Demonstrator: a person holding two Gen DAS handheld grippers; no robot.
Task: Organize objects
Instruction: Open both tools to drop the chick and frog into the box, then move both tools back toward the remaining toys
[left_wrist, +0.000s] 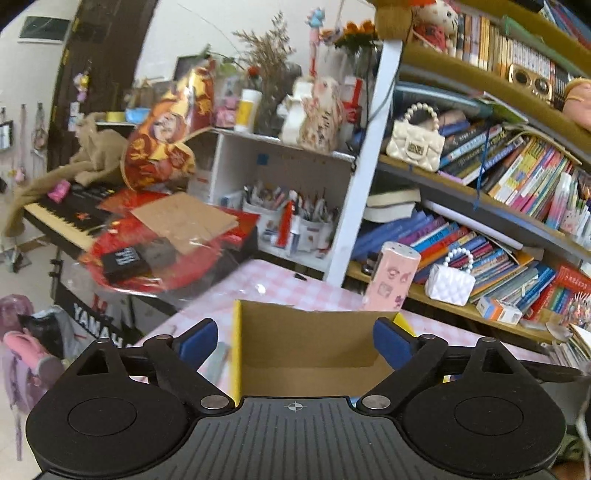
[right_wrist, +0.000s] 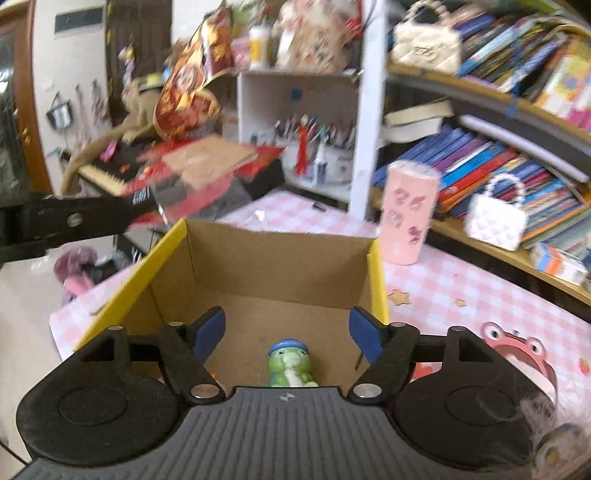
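An open cardboard box with yellow outer sides (right_wrist: 258, 258) stands on the pink checked tablecloth (right_wrist: 461, 280). A small green toy figure with a blue cap (right_wrist: 290, 363) lies on the box floor. My right gripper (right_wrist: 286, 332) is open and empty, hovering over the box just above the figure. My left gripper (left_wrist: 295, 341) is open and empty, above the box (left_wrist: 314, 339), whose floor looks bare in this view. Part of the left gripper also shows at the left of the right wrist view (right_wrist: 74, 219).
A pink tumbler with stickers (right_wrist: 408, 214) stands on the table behind the box's right corner. A bookshelf with books and a white beaded bag (right_wrist: 495, 214) runs along the right. A keyboard piled with red packets (left_wrist: 74, 218) is at the left. A frog picture (right_wrist: 517, 350) lies right of the box.
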